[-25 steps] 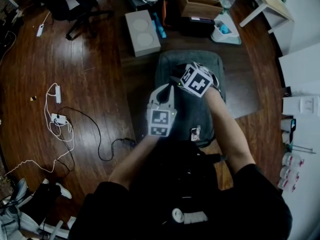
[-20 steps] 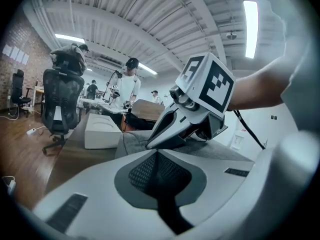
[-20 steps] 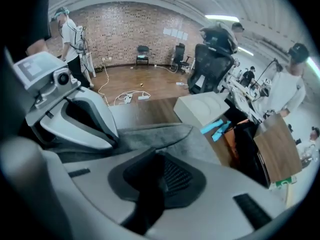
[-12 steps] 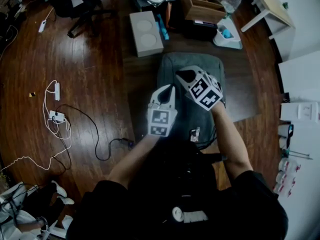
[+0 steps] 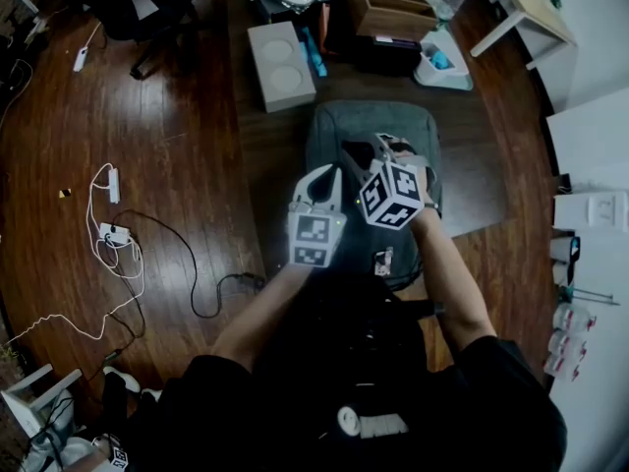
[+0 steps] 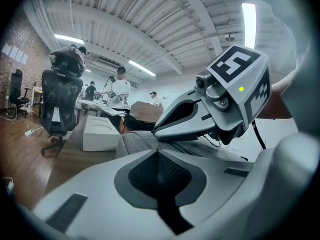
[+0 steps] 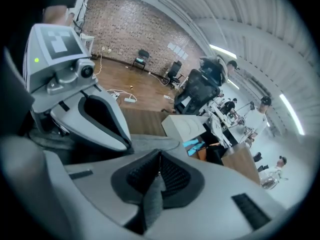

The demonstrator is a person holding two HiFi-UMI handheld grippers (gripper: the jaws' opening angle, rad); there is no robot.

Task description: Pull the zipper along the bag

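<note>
A grey bag (image 5: 378, 126) lies flat on the dark surface in front of me in the head view. My right gripper (image 5: 366, 155) sits over the bag's middle. In the right gripper view its jaws are closing, and the pads (image 7: 172, 176) press on a grey zipper pull tab (image 7: 153, 199). My left gripper (image 5: 331, 175) rests at the bag's left edge, just beside the right one. Its jaws look shut in the left gripper view (image 6: 159, 165); whether bag fabric is pinched there I cannot tell.
A white box (image 5: 279, 65) and a wooden organiser (image 5: 393, 8) stand beyond the bag. Cables and a power strip (image 5: 113, 234) lie on the wooden floor at left. An office chair (image 5: 147, 8) is at the far left, a white table (image 5: 531, 8) at the far right.
The right gripper has drawn back toward me over the bag and its jaws have come together. The left gripper has stayed in place.
</note>
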